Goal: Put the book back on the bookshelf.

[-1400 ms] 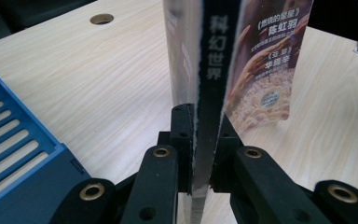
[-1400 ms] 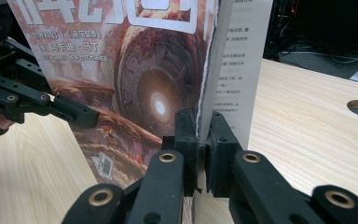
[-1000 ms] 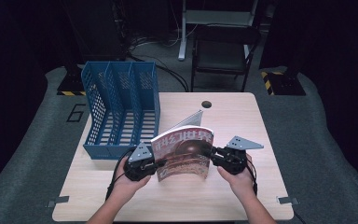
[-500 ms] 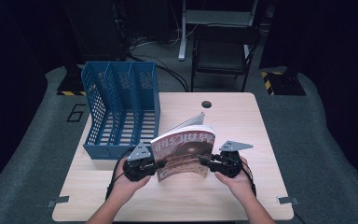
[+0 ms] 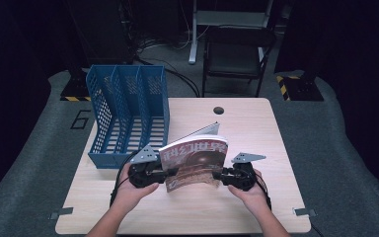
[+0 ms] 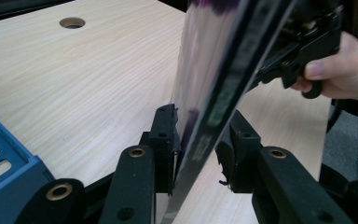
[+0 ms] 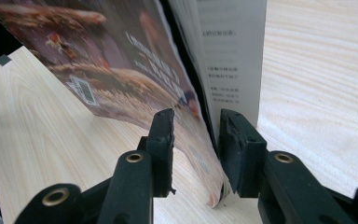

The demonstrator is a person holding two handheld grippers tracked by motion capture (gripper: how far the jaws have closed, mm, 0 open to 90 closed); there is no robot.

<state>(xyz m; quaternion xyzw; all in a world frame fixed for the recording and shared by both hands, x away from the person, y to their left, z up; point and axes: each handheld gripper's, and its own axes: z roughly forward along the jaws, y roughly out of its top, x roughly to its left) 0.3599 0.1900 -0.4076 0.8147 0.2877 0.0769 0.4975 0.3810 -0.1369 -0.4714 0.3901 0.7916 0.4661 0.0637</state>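
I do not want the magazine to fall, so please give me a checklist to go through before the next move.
1. Left gripper grips the magazine: not ok; its jaws have just been opening, with the magazine between them and one pad apart from it.
2. Right gripper grips it: not ok; its jaws have just been opening, and the magazine stands loose between them.
3. Magazine's lower edge on the table: ok, it seems.
4. Magazine closed: not ok; a page fans out behind.
5. Blue file rack slots free: ok.
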